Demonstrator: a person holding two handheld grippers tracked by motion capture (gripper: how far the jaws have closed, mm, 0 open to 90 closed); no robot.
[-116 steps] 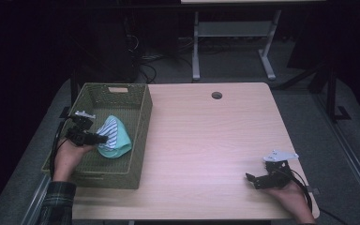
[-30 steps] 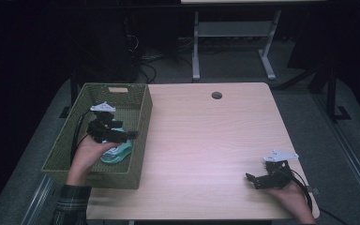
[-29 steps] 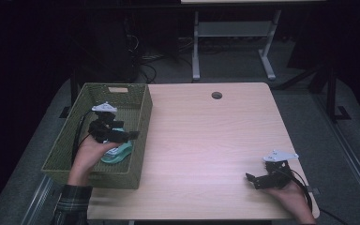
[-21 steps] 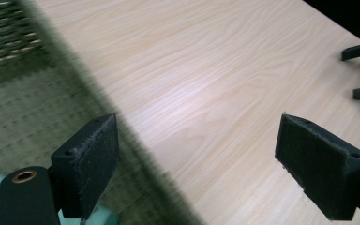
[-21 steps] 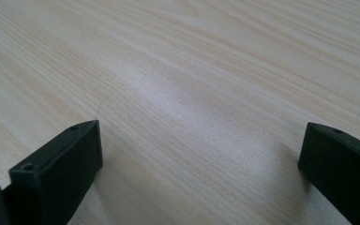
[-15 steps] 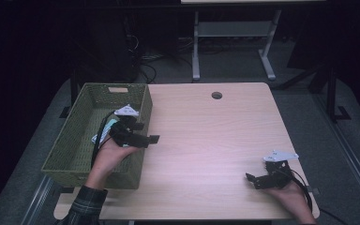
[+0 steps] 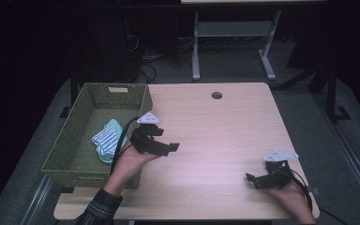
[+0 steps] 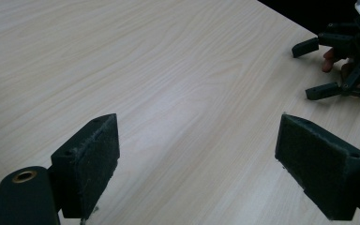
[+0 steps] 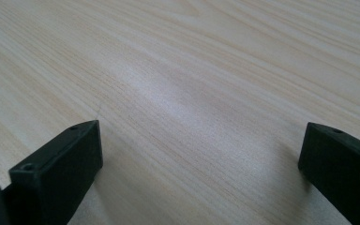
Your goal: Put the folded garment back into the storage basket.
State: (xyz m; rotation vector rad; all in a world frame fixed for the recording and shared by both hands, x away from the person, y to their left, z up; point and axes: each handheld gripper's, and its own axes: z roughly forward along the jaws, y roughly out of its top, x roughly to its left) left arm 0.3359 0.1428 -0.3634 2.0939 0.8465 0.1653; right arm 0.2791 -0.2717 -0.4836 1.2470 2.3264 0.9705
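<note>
Striped cloth (image 7: 107, 139) lying bunched in the green basket (image 7: 75, 152), against its right wall, partly over a teal piece. Left gripper (image 7: 166, 143) held just outside that wall, above the bare wooden surface (image 7: 215, 136), pointing right and away from the cloth. Cloth behind the left hand (image 7: 130, 161), near it but not touching the fingers (image 7: 173, 147). Fingers spread wide in the left gripper view (image 8: 194, 154), pads (image 8: 93, 159) facing each other with nothing between them but wood grain. Left forearm rising from the lower edge in a plaid sleeve (image 7: 98, 208), wrist crossing the basket's near right corner, grey plate on top of the tool.

Right gripper (image 7: 253, 180) low at the near right corner of the surface, well apart from basket and cloth, pointing left. Right hand (image 7: 290, 192) resting near the edge, cable trailing behind. Fingers parted wide in the right gripper view (image 9: 199, 164), empty, close over the wood.
</note>
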